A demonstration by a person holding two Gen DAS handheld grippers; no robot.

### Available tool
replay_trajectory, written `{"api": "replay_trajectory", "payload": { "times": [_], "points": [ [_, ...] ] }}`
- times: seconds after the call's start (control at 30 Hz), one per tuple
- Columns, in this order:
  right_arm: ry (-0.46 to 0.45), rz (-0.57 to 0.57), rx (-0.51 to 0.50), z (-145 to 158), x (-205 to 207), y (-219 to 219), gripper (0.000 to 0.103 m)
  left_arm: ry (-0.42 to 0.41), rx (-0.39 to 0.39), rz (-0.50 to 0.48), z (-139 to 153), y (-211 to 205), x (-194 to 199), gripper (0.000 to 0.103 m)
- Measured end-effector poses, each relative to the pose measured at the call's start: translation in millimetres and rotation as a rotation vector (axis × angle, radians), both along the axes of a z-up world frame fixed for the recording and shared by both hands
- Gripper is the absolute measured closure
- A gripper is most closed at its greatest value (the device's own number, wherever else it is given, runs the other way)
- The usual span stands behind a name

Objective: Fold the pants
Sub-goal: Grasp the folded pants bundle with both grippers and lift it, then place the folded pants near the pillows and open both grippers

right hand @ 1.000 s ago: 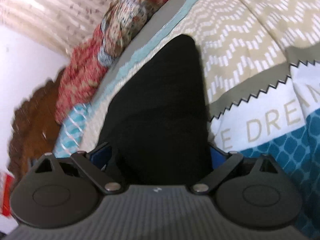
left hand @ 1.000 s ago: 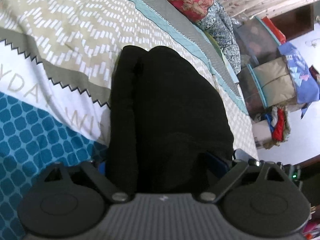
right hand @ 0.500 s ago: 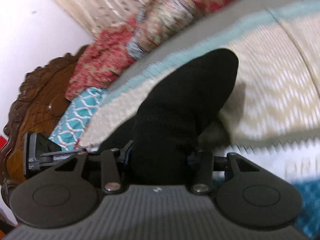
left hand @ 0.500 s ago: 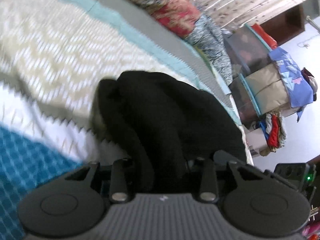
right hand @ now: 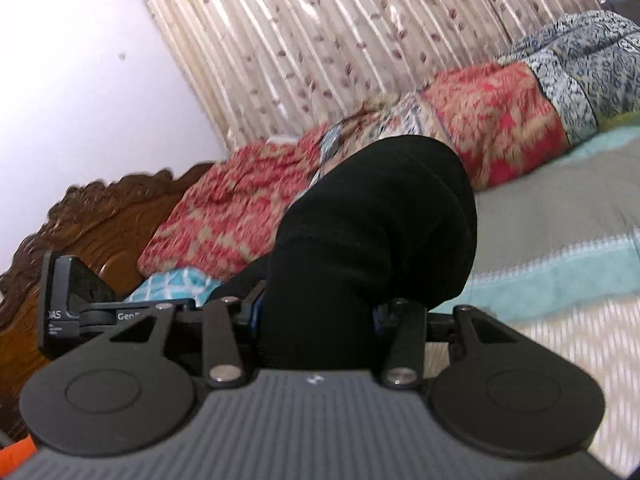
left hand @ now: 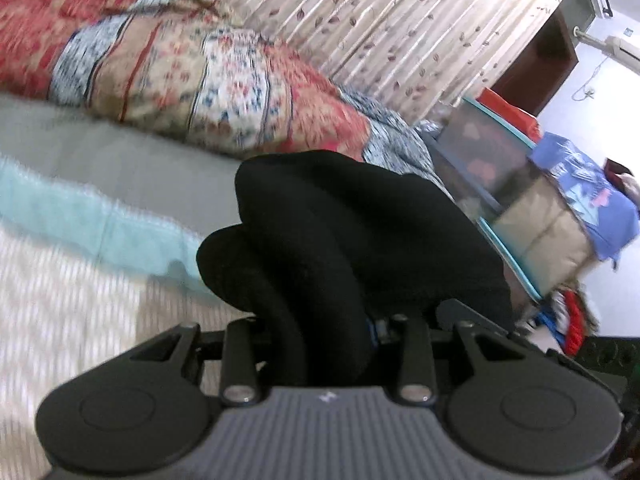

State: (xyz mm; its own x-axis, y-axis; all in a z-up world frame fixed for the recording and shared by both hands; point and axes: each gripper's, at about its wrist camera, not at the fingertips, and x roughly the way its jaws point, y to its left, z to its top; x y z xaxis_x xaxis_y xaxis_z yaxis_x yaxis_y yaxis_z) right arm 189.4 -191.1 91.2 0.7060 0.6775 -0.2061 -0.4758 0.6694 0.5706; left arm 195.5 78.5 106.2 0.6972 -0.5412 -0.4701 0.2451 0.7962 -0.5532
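While both of my grippers pinch cloth, I count one pair of black pants (left hand: 360, 232), bunched in thick rolled folds and lifted above the bedspread (left hand: 60, 300). On the left wrist view, my left gripper (left hand: 320, 336) has its two fingers drawn in on a fold of the pants, the cloth bulging up between them and hiding the fingertips. Left of that bundle the bedspread runs open in three bands: grey, a pale teal strip and a cream zigzag field, all blurred. Behind it lies one long patchwork quilt (left hand: 180, 64) in red, cream and blue, rolled against the leaf-print curtain (left hand: 400, 20). Right of the pants, past the bed's edge, stands a stack of storage boxes (left hand: 500, 176) with a blue cloth (left hand: 592, 200) draped on top, close to the bundle. On the right wrist view, a carved wooden headboard (right hand: 80, 224) closes the far left, with the other gripper's black body just in front of it. My right gripper (right hand: 316, 320) has its fingers closed on another fold of the same pants (right hand: 380, 232), which stand up as a dark hump. Right of it the grey and teal bands of the bedspread (right hand: 560, 240) lie bare up to the quilt (right hand: 500, 120).
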Motion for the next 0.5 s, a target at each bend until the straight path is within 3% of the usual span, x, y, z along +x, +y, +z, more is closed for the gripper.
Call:
{"api": "replay_trajectory", "payload": {
  "times": [0.1, 0.23, 0.3, 0.37, 0.4, 0.43, 0.5],
  "points": [
    [-0.012, -0.029, 0.017, -8, 33, 1, 0.054, -0.012, 0.023, 0.033, -6, -3, 41, 0.071],
    [0.016, -0.046, -0.018, -30, 78, 12, 0.054, 0.026, 0.077, 0.092, -36, -4, 86, 0.070],
    [0.088, -0.048, -0.048, -51, 97, 20, 0.054, 0.092, 0.127, 0.125, -66, -6, 104, 0.070],
    [0.220, -0.049, -0.094, -84, 115, 27, 0.053, 0.186, 0.176, 0.151, -96, -9, 117, 0.069],
    [0.296, -0.067, -0.139, -100, 121, 32, 0.045, 0.208, 0.198, 0.172, -111, -11, 119, 0.058],
    [0.351, -0.097, -0.135, -115, 123, 29, 0.041, 0.181, 0.188, 0.185, -117, -10, 115, 0.055],
    [0.371, -0.102, -0.014, -122, 119, 15, 0.040, 0.145, 0.198, 0.193, -113, -14, 108, 0.054]
  ]
}}
